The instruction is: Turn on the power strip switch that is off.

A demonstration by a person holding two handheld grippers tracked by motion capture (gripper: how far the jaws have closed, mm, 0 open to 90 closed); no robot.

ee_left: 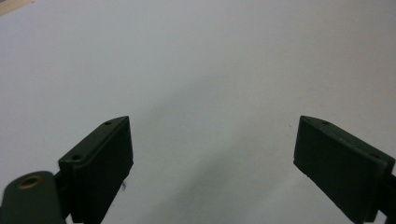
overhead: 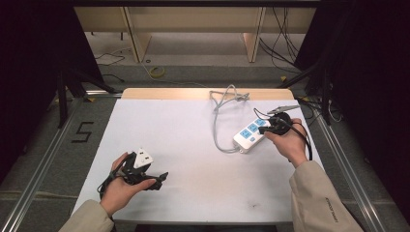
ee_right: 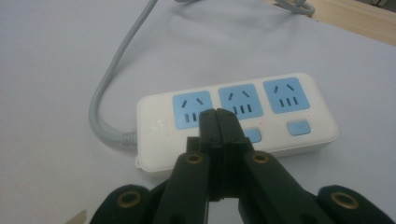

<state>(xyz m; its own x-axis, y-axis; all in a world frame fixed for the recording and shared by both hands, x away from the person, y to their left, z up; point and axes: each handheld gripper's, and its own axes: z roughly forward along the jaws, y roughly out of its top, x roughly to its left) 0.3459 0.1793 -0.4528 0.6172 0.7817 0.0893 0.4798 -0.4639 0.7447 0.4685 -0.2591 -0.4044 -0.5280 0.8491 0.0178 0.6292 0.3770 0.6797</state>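
A white power strip point(overhead: 250, 132) with three blue sockets lies right of centre in the high view, on the white table point(overhead: 193, 145); its grey cable point(overhead: 218, 121) loops away toward the top edge of the tabletop. The right gripper point(overhead: 263, 130) sits at the strip's right end, held in the person's right hand point(overhead: 290, 142), which comes in from the lower right; in the right gripper view its jaws are pressed tight together with nothing between them, and their tips lie over the strip point(ee_right: 233, 121) in the middle of the frame, in front of the first two sockets and near a small blue switch point(ee_right: 299, 128); whether the tips actually touch the casing I cannot tell. The left gripper point(overhead: 157, 180) rests low in the lower left of the high view, well apart from the strip, in the left hand point(overhead: 121, 188); in the left gripper view its jaws stand wide, with bare white table point(ee_left: 210, 93) between them.
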